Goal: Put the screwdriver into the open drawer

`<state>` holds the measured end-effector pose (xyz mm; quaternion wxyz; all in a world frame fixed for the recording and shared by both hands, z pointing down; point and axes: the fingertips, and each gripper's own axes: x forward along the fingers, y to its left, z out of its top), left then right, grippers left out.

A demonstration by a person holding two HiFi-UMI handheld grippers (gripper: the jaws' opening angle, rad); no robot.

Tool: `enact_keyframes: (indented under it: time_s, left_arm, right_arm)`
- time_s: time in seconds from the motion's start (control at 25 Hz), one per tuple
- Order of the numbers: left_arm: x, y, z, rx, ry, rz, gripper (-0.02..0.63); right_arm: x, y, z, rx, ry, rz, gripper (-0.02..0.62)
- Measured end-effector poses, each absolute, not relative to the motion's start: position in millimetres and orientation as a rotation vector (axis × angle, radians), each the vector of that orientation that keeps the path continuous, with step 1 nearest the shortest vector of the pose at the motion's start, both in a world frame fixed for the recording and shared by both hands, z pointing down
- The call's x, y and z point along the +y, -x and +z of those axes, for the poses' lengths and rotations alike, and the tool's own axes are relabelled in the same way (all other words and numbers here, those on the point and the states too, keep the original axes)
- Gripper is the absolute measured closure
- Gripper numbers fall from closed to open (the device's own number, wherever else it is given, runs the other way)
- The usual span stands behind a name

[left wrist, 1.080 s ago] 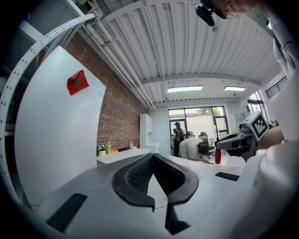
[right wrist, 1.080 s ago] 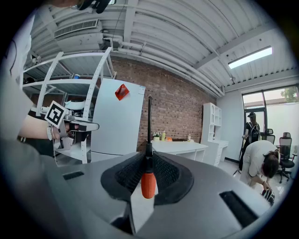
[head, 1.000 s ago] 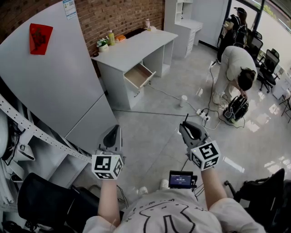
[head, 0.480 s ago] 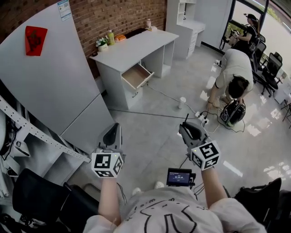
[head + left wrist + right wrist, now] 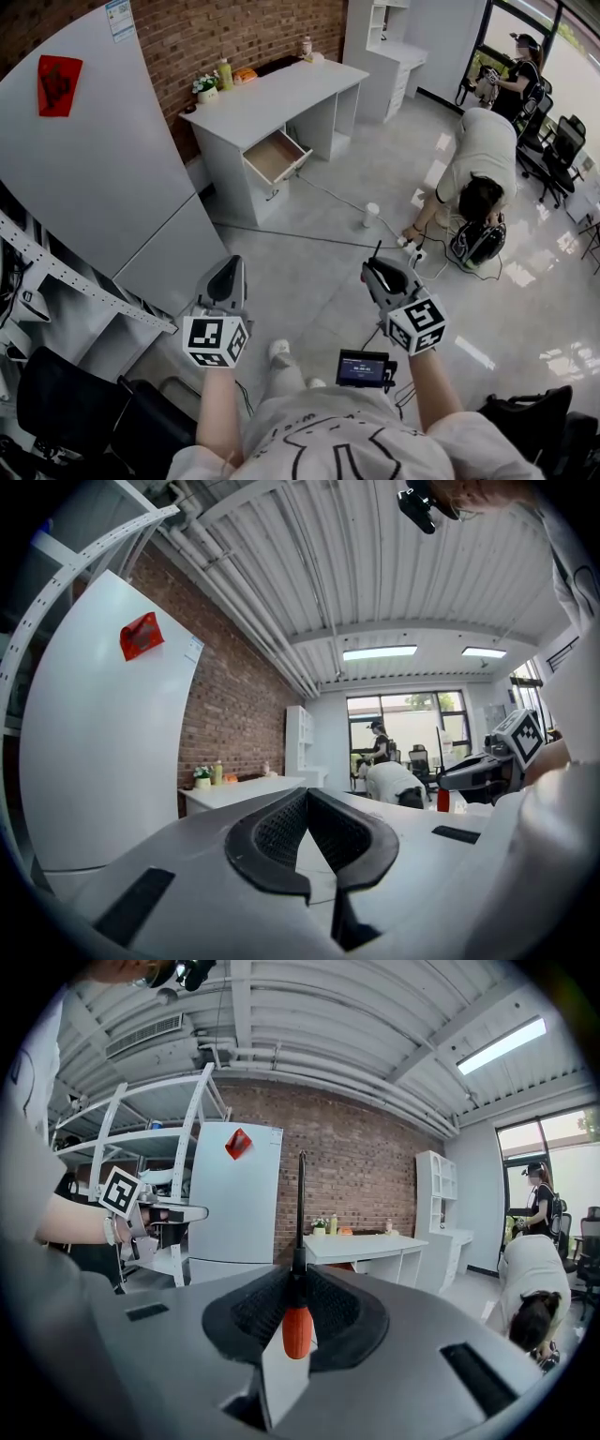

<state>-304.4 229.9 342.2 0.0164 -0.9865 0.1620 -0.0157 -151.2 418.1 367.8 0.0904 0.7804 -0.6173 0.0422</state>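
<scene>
My right gripper is shut on the screwdriver. Its orange handle sits between the pads and its black shaft points forward, toward the desk. In the right gripper view the right gripper clamps the handle just below the shaft. My left gripper is held level at the left; in its own view the left gripper has its jaws closed together with nothing between them. The open drawer, wood-coloured inside, juts out of the white desk some way ahead across the floor.
A person bends over a bag at the right, and another stands behind by the window. A white cup and a cable with a power strip lie on the floor. A white fridge and a shelving rack stand at the left.
The desk and drawer have shifted slightly in the head view as I step forward; a shoe now shows below. Both grippers keep their pose. The bent person has shifted.
</scene>
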Motion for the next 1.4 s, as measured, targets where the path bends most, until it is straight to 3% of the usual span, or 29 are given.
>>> enact_keyframes:
  time_s: [1.4]
  left_arm:
    - [-60,107,359,0.392,3.127,-0.087,0.592]
  right_arm:
    - [143,-26,372,-1.728,-2.376,0.195,0.538]
